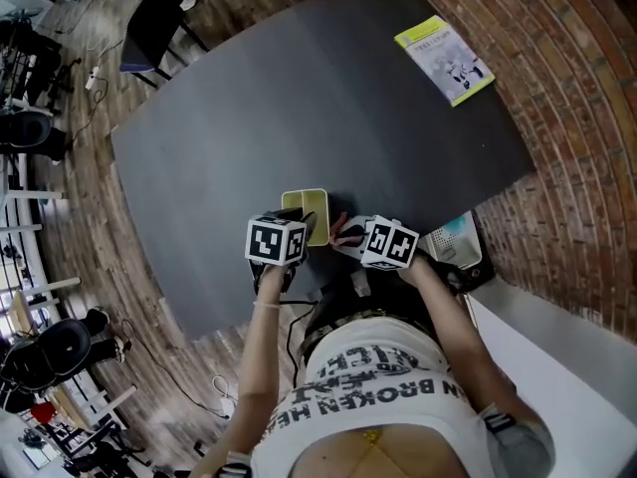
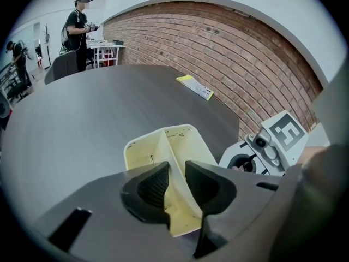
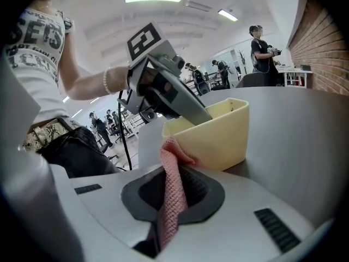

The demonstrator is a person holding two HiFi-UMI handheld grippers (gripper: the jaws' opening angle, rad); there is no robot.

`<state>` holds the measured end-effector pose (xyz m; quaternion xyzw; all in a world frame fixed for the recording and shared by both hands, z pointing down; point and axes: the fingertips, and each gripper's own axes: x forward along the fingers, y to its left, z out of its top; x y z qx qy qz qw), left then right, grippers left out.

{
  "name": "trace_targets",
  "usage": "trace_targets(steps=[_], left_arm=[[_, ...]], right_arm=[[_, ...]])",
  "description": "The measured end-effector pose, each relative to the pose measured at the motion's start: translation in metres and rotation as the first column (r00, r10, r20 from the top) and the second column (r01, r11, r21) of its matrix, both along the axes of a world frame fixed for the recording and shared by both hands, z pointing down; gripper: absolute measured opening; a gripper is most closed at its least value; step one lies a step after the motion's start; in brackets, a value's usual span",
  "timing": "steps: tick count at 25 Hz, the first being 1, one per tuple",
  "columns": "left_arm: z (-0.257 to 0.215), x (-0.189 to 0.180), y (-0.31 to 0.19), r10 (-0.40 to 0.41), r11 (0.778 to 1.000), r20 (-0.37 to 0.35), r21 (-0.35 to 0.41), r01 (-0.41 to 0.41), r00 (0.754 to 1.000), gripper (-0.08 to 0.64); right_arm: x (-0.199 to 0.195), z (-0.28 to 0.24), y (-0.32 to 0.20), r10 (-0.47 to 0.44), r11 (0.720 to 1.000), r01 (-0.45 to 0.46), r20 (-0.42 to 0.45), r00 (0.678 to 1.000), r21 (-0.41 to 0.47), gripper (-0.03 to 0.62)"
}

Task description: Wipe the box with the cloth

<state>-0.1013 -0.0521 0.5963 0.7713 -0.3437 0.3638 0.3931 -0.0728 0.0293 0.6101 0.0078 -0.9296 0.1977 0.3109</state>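
Observation:
A pale yellow box (image 1: 310,207) with an inner dividing wall stands near the front edge of the dark table (image 1: 299,108). My left gripper (image 1: 297,219) reaches down into the box (image 2: 182,143); in the left gripper view its jaws (image 2: 177,187) sit on either side of the divider and are shut on it. Just right of the box, my right gripper (image 1: 344,235) is shut on a pink cloth (image 1: 341,228). In the right gripper view the cloth (image 3: 173,195) hangs folded between the jaws (image 3: 173,192), its top edge against the box's near wall (image 3: 218,138).
A yellow-green booklet (image 1: 445,60) lies at the table's far right corner. A white and teal object (image 1: 454,239) sits at the table's right front edge. A brick wall (image 2: 229,48) runs along the right side. People stand in the room behind.

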Motion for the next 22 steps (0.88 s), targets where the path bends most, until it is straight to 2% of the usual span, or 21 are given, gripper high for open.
trace_targets(steps=[7, 11, 15, 17, 19, 20, 22], left_arm=[[0.002, 0.003, 0.002, 0.020, 1.000, 0.043, 0.011, -0.020, 0.999, 0.106], [0.002, 0.003, 0.003, 0.114, 0.993, 0.121, 0.029, -0.119, 0.986, 0.105], [0.000, 0.000, 0.004, 0.223, 0.971, 0.199, 0.036, -0.234, 0.954, 0.070], [0.003, -0.002, 0.006, 0.289, 0.950, 0.237, 0.047, -0.308, 0.928, 0.052], [0.006, -0.003, 0.011, 0.366, 0.918, 0.269, 0.052, -0.393, 0.891, 0.046], [0.007, -0.003, 0.014, 0.409, 0.897, 0.283, 0.051, -0.439, 0.867, 0.044], [0.008, -0.003, 0.020, 0.498, 0.840, 0.318, 0.053, -0.539, 0.807, 0.043]], right_arm=[[-0.005, -0.004, 0.021, -0.031, 1.000, 0.031, 0.047, 0.998, -0.002, 0.017], [0.005, -0.022, -0.002, 0.061, 0.997, -0.065, 0.102, 0.993, 0.042, 0.017], [0.023, -0.038, -0.029, 0.152, 0.984, -0.163, 0.125, 0.980, 0.078, 0.017], [0.035, -0.043, -0.038, 0.193, 0.974, -0.205, 0.125, 0.973, 0.097, 0.018], [0.045, -0.048, -0.044, 0.229, 0.965, -0.244, 0.138, 0.964, 0.101, 0.017], [0.049, -0.050, -0.046, 0.243, 0.961, -0.259, 0.145, 0.959, 0.099, 0.017], [0.056, -0.052, -0.049, 0.262, 0.956, -0.278, 0.152, 0.953, 0.098, 0.017]])
